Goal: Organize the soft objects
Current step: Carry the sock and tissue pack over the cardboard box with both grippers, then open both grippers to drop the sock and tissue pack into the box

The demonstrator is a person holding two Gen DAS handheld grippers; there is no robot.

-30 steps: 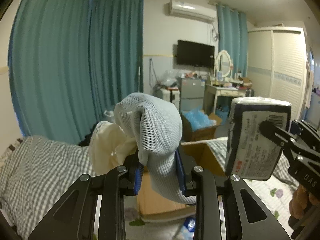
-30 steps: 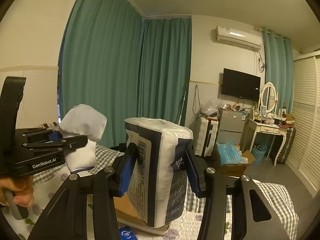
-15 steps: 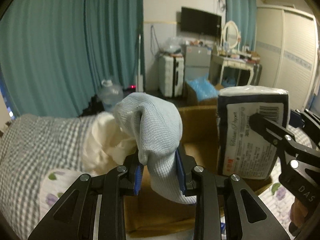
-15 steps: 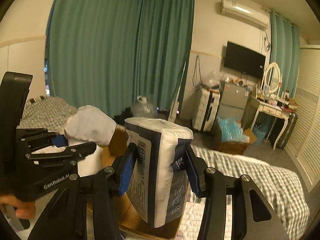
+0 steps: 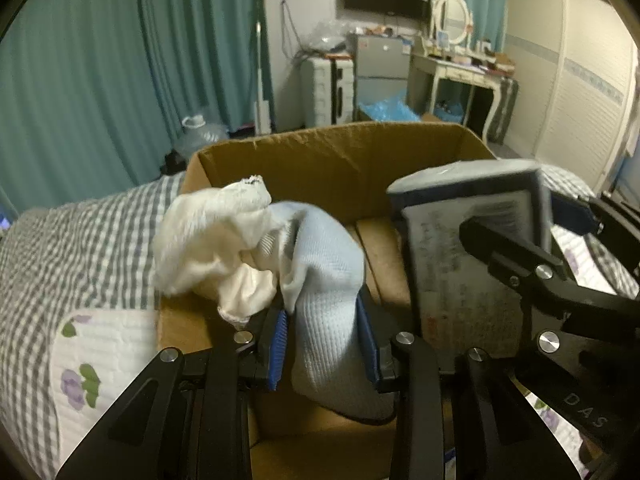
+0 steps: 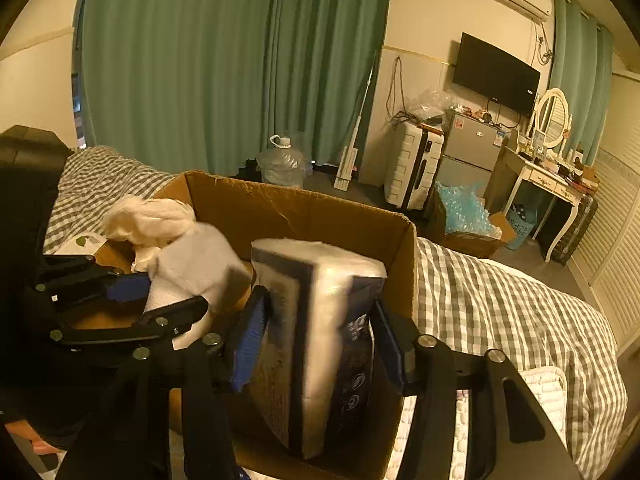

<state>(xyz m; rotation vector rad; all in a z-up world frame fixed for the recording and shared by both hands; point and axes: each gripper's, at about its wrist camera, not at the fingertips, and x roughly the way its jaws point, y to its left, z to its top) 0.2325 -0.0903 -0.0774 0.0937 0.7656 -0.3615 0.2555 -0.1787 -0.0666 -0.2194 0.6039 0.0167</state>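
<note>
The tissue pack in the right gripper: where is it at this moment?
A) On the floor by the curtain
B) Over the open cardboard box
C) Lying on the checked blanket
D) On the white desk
B: the tissue pack, between the right gripper's pads, sits over the cardboard box.

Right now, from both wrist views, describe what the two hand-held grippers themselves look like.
Both are matte black, angular linkage frames with round silver rivets at the pivots. The left hand-held gripper has two flat fingers lined with ribbed blue pads; the right hand-held gripper is built the same way, with matching blue pads. Pale letters "DAS" are printed on the right one's body, as the left wrist view shows. No cables are visible.
</note>
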